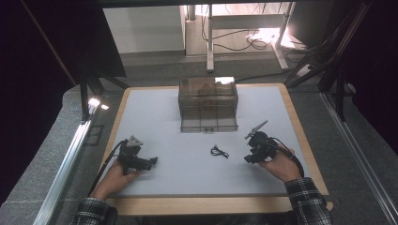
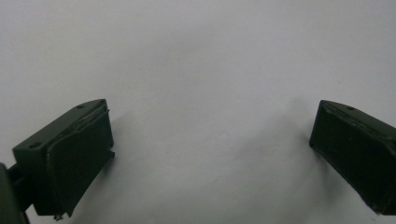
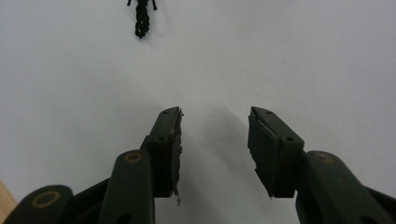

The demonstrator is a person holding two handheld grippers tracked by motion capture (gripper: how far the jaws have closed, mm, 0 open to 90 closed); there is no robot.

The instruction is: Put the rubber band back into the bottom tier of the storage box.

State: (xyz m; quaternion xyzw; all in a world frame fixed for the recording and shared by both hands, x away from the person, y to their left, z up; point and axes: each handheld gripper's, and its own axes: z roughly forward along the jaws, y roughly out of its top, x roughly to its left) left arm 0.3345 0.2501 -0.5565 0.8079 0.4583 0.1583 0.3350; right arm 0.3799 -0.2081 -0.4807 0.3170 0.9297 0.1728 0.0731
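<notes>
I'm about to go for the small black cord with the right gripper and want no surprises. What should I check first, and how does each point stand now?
1. Cord lies free on the mat, apart from the box: ok.
2. Right gripper open, nothing between its jaws: ok.
3. Right gripper aimed at the cord: not ok; in its own view the cord sits far ahead and off to the left.
4. Left gripper open, empty and away from the cord: ok.
5. Path from right gripper to cord free of other things: ok.
6. Whether the cord is knotted or looped: cannot tell, too small.
</notes>
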